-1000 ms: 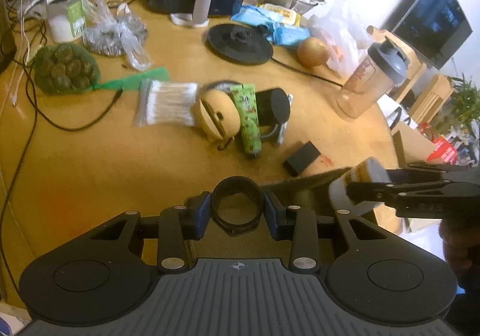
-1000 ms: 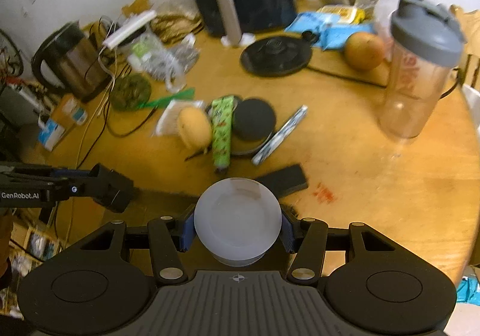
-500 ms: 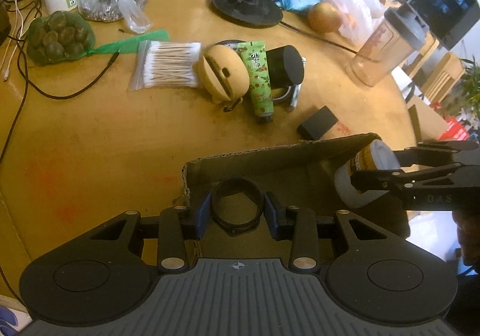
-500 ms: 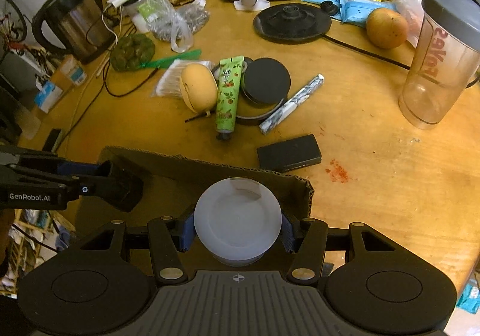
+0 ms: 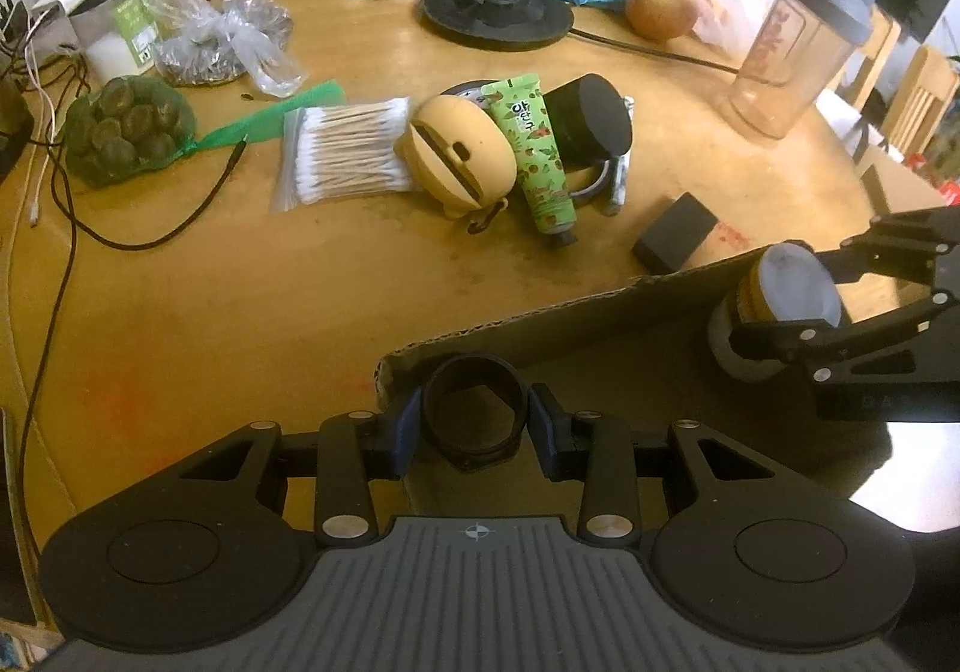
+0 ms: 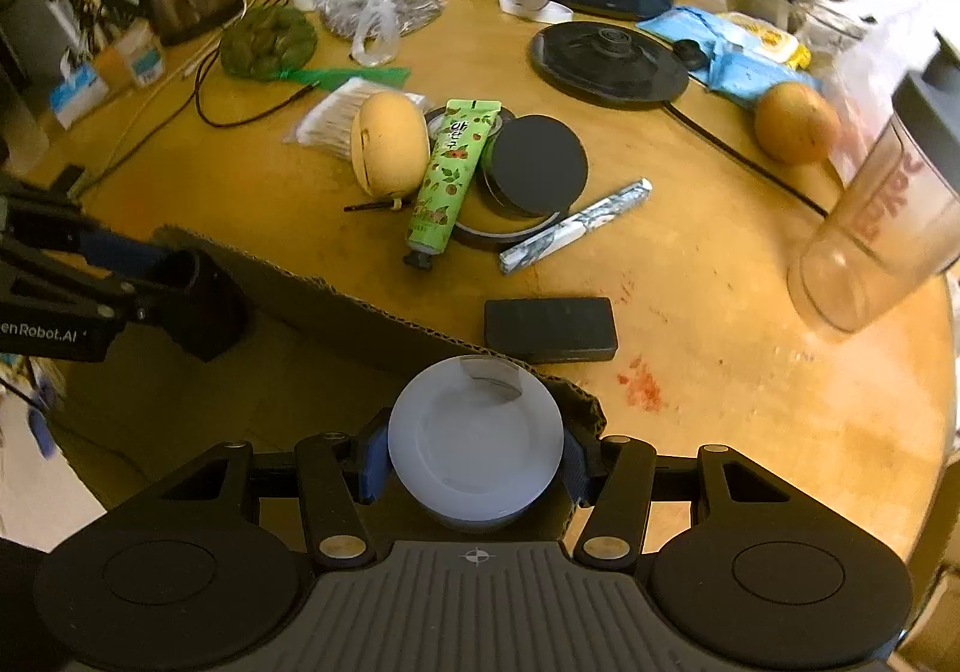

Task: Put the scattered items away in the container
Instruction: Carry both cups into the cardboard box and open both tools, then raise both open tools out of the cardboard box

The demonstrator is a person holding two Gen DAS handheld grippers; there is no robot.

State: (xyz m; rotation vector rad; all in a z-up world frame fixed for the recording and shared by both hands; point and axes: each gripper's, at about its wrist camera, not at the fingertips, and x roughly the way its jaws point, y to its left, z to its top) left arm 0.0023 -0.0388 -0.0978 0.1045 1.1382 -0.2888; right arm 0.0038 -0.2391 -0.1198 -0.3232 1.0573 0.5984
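Over the cardboard box (image 6: 336, 306), at 6 o'clock in both wrist views, two items hang ready for deposit: step in hand, by judgement, is lowering both into the container; next move calls for parting each pair of jaws once low inside its walls. Item one: white-lidded jar (image 6: 475, 441), yellow label on its side, pale round lid, clamped at mid-width by the right gripper (image 6: 474, 465) at the box's right corner. Item two: black ring-shaped piece (image 5: 475, 407), hollow, small, pinched in the narrowly set left gripper (image 5: 474, 423) at the left corner. Remaining scatter, 12 o'clock on the wooden table (image 6: 750, 402): green tube (image 6: 451, 174), tan pouch (image 6: 387, 150), black round tin (image 6: 540, 162), patterned pen (image 6: 576, 225), cotton swabs (image 5: 348, 150); black flat case (image 6: 551, 329) just beside the box.
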